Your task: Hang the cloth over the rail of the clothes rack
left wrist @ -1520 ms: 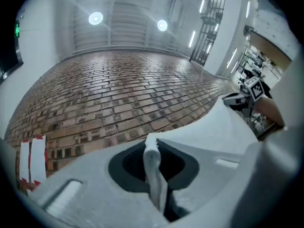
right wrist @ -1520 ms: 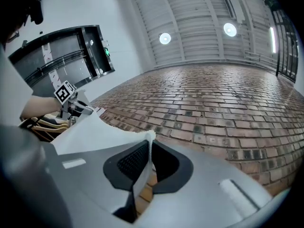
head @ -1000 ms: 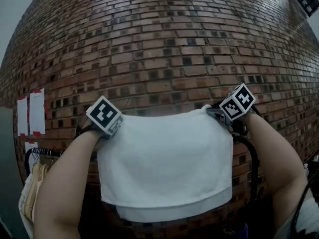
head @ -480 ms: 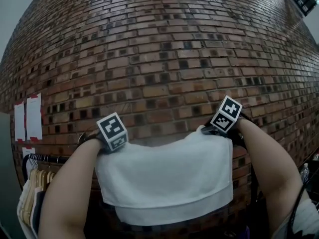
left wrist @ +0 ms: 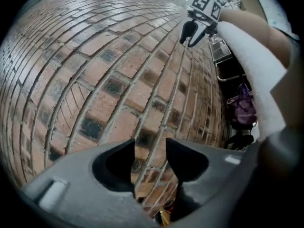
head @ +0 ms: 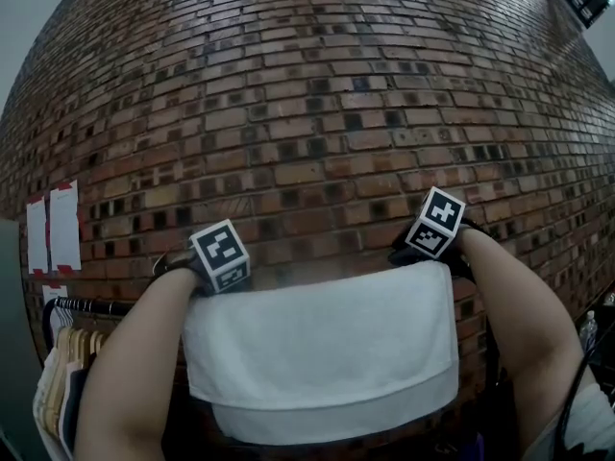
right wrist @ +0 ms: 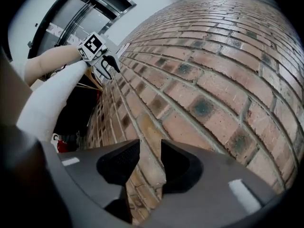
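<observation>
The white cloth [head: 322, 353] lies draped over the rack's rail, which is hidden under it. It looks soft, floppy and light, so the top corners are the best place to hold it. The left tongs [left wrist: 148, 148] and the right tongs [right wrist: 150, 148] are opening, with nothing between them.

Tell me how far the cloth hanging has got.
Done: the white cloth lies draped over the rail, which it hides, and hangs down in two layers. In hand: the left gripper and right gripper are opening their jaws, with only the brick wall seen between them, so the cloth is released. Left: draw both grippers away, and perhaps even out the hang.
</observation>
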A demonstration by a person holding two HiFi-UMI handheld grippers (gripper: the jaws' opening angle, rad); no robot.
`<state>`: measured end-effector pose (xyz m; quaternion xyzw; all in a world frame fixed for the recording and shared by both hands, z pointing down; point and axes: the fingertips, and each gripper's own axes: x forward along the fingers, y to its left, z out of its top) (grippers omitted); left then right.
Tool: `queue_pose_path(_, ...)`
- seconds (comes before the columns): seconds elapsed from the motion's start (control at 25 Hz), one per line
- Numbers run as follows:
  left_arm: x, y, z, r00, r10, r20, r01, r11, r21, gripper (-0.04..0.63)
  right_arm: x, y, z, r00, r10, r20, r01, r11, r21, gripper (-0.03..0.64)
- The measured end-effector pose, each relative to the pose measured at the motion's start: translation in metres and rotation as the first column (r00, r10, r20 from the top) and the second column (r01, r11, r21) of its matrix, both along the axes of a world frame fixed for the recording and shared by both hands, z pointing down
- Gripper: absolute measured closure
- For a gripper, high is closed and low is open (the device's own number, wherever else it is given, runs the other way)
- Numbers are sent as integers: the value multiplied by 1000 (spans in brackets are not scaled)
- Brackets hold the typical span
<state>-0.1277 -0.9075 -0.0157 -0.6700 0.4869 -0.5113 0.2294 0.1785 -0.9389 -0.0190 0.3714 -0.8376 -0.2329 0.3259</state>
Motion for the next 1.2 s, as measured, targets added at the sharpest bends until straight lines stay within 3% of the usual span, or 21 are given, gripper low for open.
queue_pose_path(0.16, -3, 0, -13, 1000, -10, -23, 12, 998, 65, 396, 4, -1, -14, 999, 25, 35, -27, 998, 55, 472)
queue_pose_path(0.36, -1, 9, -41, 993, 32, -116, -12, 985, 170, 399, 5, 12, -59, 990, 62, 124, -84, 980, 180, 497)
queue_pose_path(0.44, 3, 21, -59, 987, 57, -147, -22, 972, 232, 407, -2, 29, -80, 987, 45, 157, -81, 969, 232, 499)
queue_pose_path(0.52, 9, 39, -81, 977, 98, -187, -35, 949, 313, 473, -14, 55, -104, 979, -4, 206, -56, 956, 288, 509)
queue_pose_path(0.6, 23, 65, -97, 950, 182, -252, -81, 928, 365, 499, -32, 89, -122, 962, -85, 260, -6, 943, 332, 530)
queue_pose_path(0.72, 58, 114, -91, 854, 366, -370, -222, 899, 378, 503, -70, 146, -118, 911, -250, 327, 132, 930, 343, 561)
queue_pose_path(0.88, 97, 176, -52, 700, 560, -443, -386, 819, 425, 514, -112, 208, -64, 832, -404, 380, 302, 905, 302, 604)
queue_pose_path(0.96, 107, 199, -22, 631, 608, -482, -430, 791, 435, 541, -124, 230, -28, 809, -437, 393, 347, 895, 280, 609)
queue_pose_path(1.04, 109, 216, 12, 573, 630, -525, -458, 777, 432, 563, -132, 246, 13, 789, -451, 417, 377, 892, 250, 614)
queue_pose_path(1.08, 109, 223, 29, 543, 635, -550, -467, 772, 431, 594, -135, 251, 34, 778, -451, 437, 389, 892, 229, 615)
queue_pose_path(1.2, 108, 241, 82, 465, 625, -627, -491, 771, 405, 594, -139, 261, 98, 757, -421, 499, 406, 902, 146, 615)
